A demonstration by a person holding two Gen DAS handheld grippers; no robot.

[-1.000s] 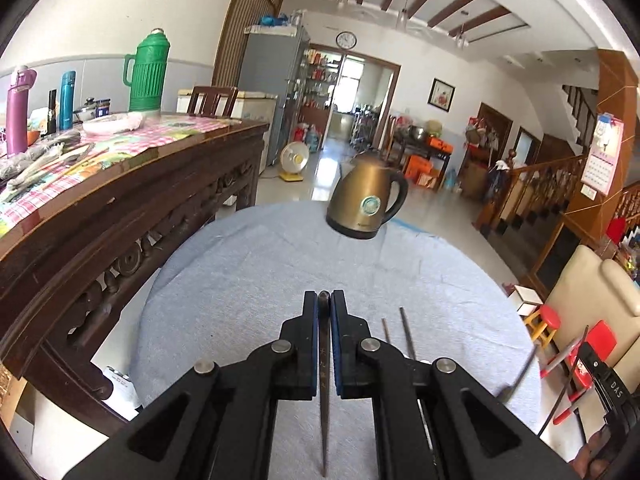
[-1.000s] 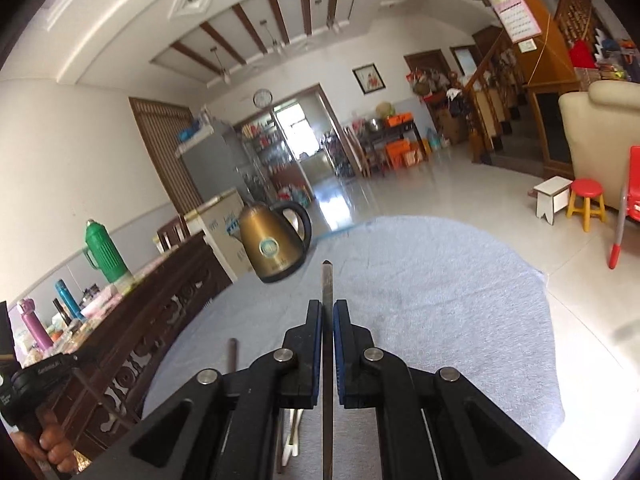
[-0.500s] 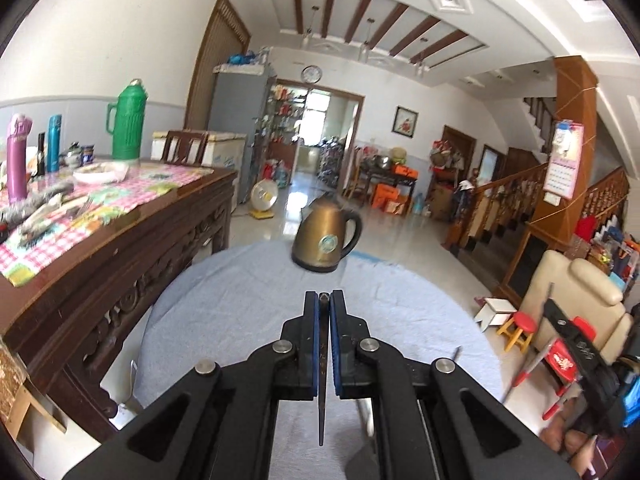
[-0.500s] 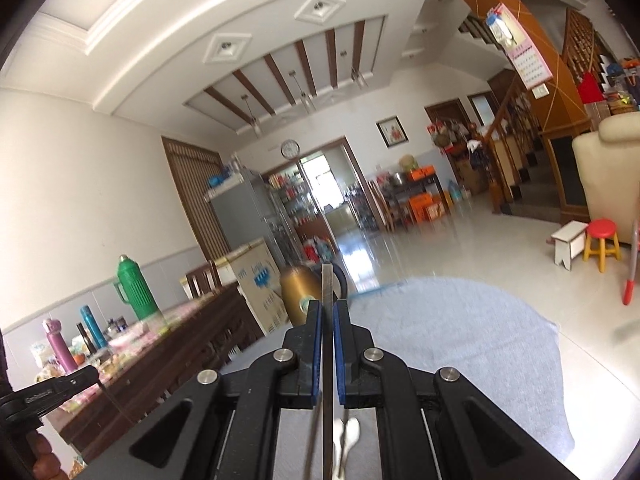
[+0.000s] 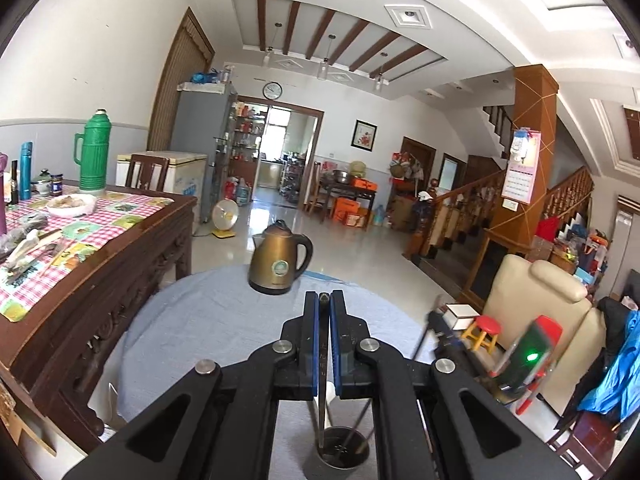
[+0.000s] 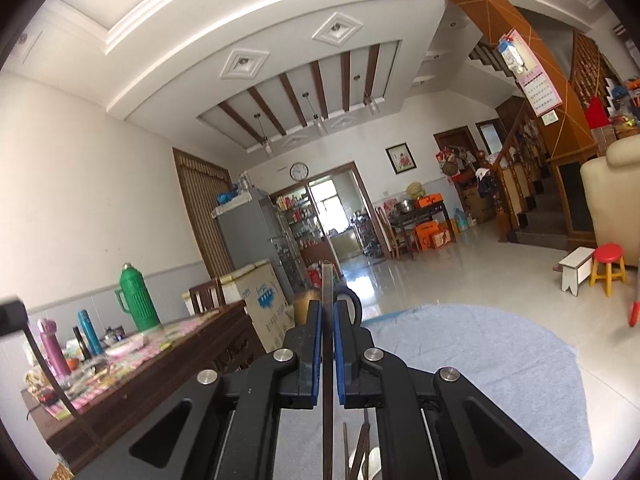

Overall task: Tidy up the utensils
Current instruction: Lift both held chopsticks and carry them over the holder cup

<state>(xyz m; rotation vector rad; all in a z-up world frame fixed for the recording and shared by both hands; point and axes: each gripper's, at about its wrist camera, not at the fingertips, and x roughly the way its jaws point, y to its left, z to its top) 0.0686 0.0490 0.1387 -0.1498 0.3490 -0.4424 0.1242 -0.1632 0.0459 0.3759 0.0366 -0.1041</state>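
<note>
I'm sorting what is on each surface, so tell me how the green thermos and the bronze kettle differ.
The green thermos is tall, slim and ribbed; the bronze kettle is squat with smooth sides. The thermos stands on the wooden sideboard's checked cloth; the kettle stands on the round table's grey-blue cloth. The thermos's handle matches its green body; the kettle's handle is black. Both stand upright and have a side handle.

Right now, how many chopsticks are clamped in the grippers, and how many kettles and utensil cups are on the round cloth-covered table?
Dark slim chopsticks, both clamped: 2
Bronze electric kettle: 1
Dark metal utensil cup: 1
Total: 4
</note>
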